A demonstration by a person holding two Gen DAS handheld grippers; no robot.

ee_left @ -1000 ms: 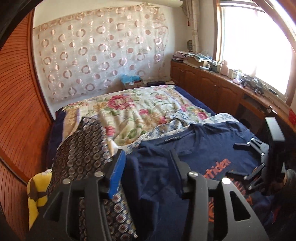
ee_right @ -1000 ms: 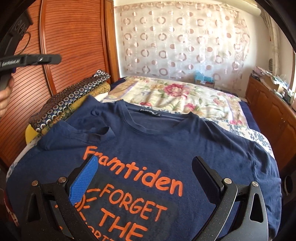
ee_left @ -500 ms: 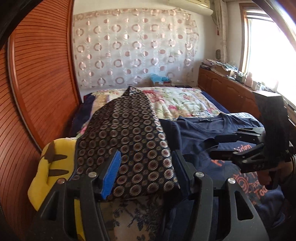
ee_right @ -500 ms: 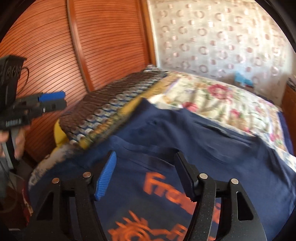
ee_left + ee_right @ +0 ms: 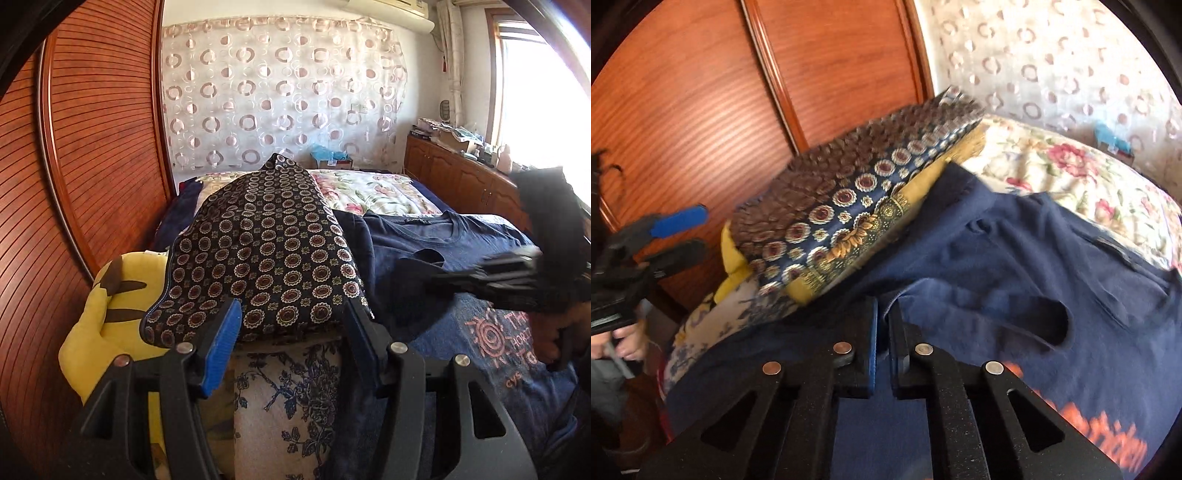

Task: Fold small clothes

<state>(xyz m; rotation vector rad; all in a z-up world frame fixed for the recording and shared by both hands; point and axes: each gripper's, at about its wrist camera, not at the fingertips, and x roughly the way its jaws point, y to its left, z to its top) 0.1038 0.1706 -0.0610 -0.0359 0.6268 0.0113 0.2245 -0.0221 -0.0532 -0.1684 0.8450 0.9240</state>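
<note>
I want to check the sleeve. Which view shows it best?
The right wrist view: the sleeve lies near and large, its opening visible, before the right tongs. The left wrist view shows it smaller and darker.

The right tongs (image 5: 882, 332) have closed on the navy T-shirt's (image 5: 1015, 258) sleeve edge.

The left wrist view looks from the bed's left edge, close over the folded dark cushion with round medallion pattern (image 5: 266, 254), toward the far curtain with circles (image 5: 280, 92); the right wrist view sits very near the navy blue T-shirt with orange print (image 5: 1015, 273), facing the ribbed wooden wardrobe door (image 5: 701, 99); both views share the cushion, the T-shirt and the curtain.
</note>
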